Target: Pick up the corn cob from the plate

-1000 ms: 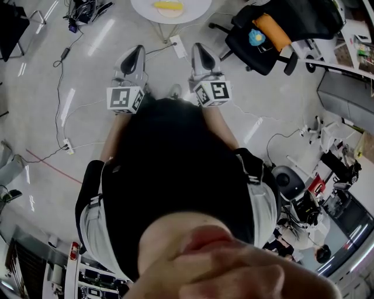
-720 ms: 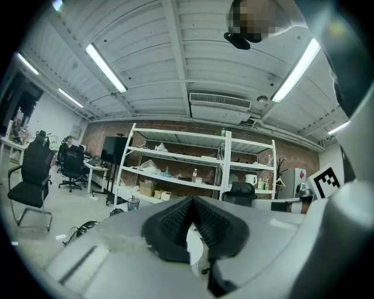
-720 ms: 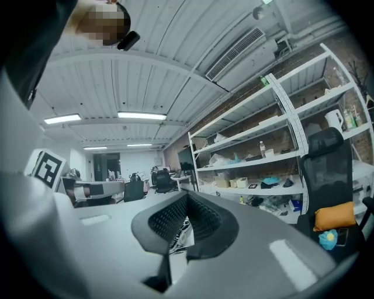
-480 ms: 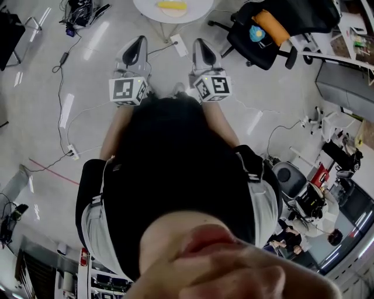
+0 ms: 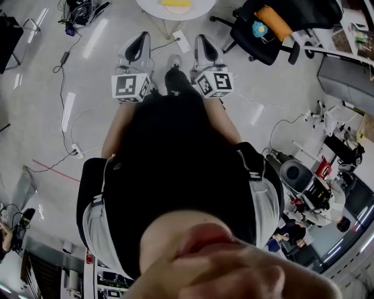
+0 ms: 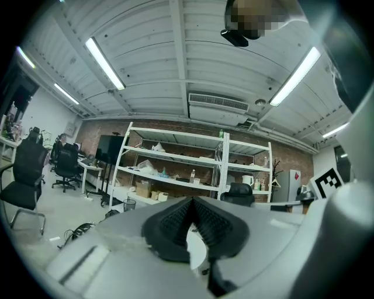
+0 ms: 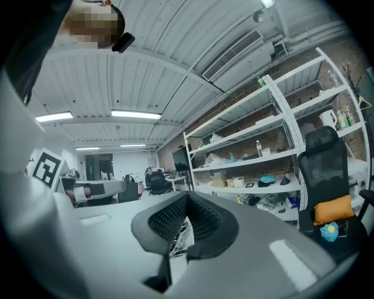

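Note:
The yellow corn cob (image 5: pixel 175 2) lies on a pale plate (image 5: pixel 173 10) on a round white table (image 5: pixel 201 9), cut off by the top edge of the head view. Both grippers are held level in front of the person's body, short of the table. My left gripper (image 5: pixel 142 37) points toward the table's left side with its jaws shut and empty. My right gripper (image 5: pixel 203 40) points toward the right side, also shut and empty. In the left gripper view the ribbed pads (image 6: pixel 175 219) meet, as do the pads (image 7: pixel 166 219) in the right gripper view. Neither gripper view shows the corn.
A black office chair (image 5: pixel 263 41) with an orange cushion (image 5: pixel 272 22) stands right of the table. Cables (image 5: pixel 61 64) and a power strip (image 5: pixel 75 153) lie on the floor at left. The person's shoe (image 5: pixel 174 63) is between the grippers. Shelving (image 6: pixel 175 169) lines the far wall.
The person has stepped toward the table. Both grippers have moved forward with them, and the table with the corn has slid toward the top edge. A shoe now shows between the grippers.

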Demonstrator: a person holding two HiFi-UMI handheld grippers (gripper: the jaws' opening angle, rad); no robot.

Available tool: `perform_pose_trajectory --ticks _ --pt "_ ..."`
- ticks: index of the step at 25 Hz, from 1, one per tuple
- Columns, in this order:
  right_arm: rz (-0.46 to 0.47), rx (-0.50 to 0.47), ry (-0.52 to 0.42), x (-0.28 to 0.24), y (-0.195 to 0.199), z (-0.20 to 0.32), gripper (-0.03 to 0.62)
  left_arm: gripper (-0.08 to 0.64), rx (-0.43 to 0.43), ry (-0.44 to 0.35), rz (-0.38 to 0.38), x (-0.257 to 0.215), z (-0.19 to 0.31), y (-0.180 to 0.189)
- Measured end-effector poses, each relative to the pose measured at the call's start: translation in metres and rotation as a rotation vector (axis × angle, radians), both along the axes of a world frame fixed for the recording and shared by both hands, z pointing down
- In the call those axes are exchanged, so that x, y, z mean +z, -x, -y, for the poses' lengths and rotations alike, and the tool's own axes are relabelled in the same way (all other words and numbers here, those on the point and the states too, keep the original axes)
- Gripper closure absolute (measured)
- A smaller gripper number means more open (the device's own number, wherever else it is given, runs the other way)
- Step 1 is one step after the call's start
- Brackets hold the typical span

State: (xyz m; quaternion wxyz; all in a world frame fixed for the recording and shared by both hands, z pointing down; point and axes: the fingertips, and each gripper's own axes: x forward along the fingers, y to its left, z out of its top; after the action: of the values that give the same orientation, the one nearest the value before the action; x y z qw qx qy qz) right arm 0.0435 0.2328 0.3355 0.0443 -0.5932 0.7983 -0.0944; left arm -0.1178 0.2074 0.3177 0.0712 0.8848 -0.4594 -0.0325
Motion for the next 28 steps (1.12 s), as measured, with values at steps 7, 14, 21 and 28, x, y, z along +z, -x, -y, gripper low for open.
perform_pose_trajectory --ticks 7,14,21,28 --pt "-0.001 -0.023 0.004 0.014 -0.002 0.021 0.584 0.558 0.002 0.003 0.002 0.01 0.015 -0.008" --pt "0.014 -0.042 0.011 0.018 -0.019 0.062 0.584 0.558 -0.008 0.02 0.025 0.013 0.05 -0.028" --pt "0.022 -0.058 0.018 0.022 -0.042 0.108 0.584 0.558 -0.018 0.043 0.042 0.017 0.094 -0.052" --pt "0.011 -0.081 0.024 0.026 -0.062 0.142 0.584 0.558 -0.037 0.047 0.059 0.019 0.129 -0.076"
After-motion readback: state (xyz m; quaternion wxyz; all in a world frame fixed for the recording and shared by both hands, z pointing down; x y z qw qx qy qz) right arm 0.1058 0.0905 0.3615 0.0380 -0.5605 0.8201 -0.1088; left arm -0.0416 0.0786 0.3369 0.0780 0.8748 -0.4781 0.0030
